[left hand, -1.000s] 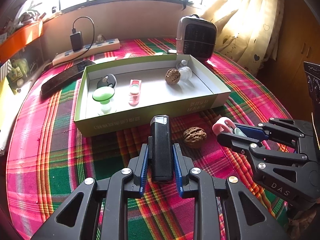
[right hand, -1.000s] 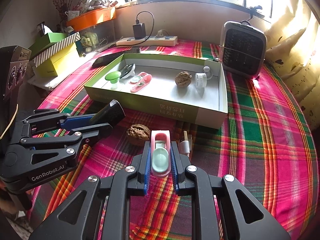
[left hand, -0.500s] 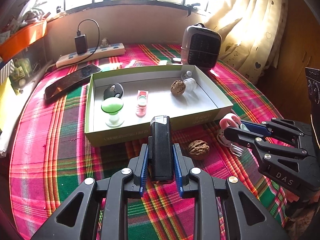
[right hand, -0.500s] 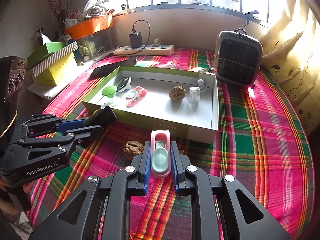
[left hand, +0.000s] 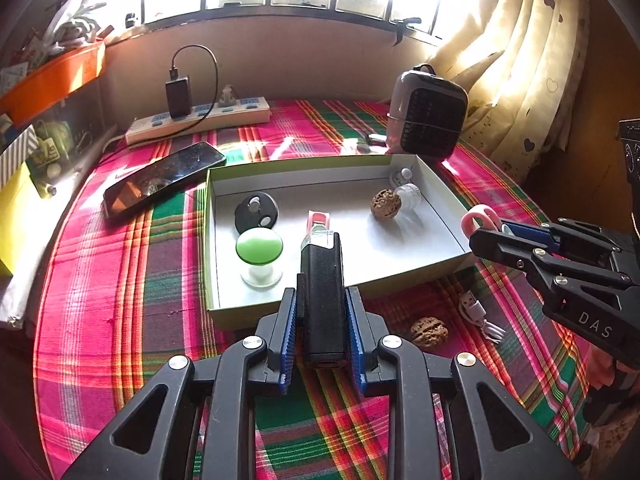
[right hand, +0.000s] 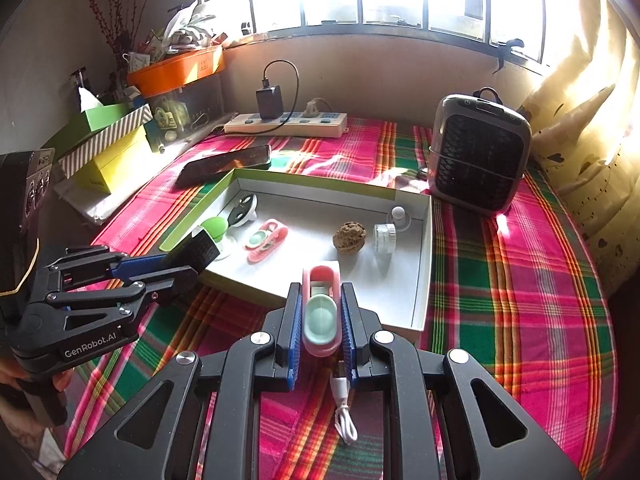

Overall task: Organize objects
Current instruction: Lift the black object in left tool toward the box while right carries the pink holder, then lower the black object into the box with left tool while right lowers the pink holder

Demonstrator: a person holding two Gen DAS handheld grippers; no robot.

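My left gripper [left hand: 321, 312] is shut on a black rectangular device [left hand: 322, 296] and holds it over the near wall of the open white box [left hand: 440, 208]. My right gripper [right hand: 321, 312] is shut on a pink and mint clip [right hand: 321, 312] above the box's near right corner [right hand: 420, 320]. Inside the box lie a green-capped stand [left hand: 259, 247], a black fob [left hand: 256, 212], a second pink clip [right hand: 266, 240], a walnut [left hand: 385, 204] and a clear cap [left hand: 409, 196]. Another walnut [left hand: 428, 331] and a white cable [left hand: 480, 316] lie on the cloth.
A grey fan heater [right hand: 478, 156] stands behind the box's right end. A phone [left hand: 160, 180] lies left of the box, with a power strip and charger [left hand: 200, 116] at the back. Boxes and an orange tray [right hand: 176, 68] crowd the left side. The table has a plaid cloth [right hand: 520, 280].
Both grippers have risen and moved forward towards the box with their objects still held. The walnut and white cable on the cloth now lie behind the fingertips.
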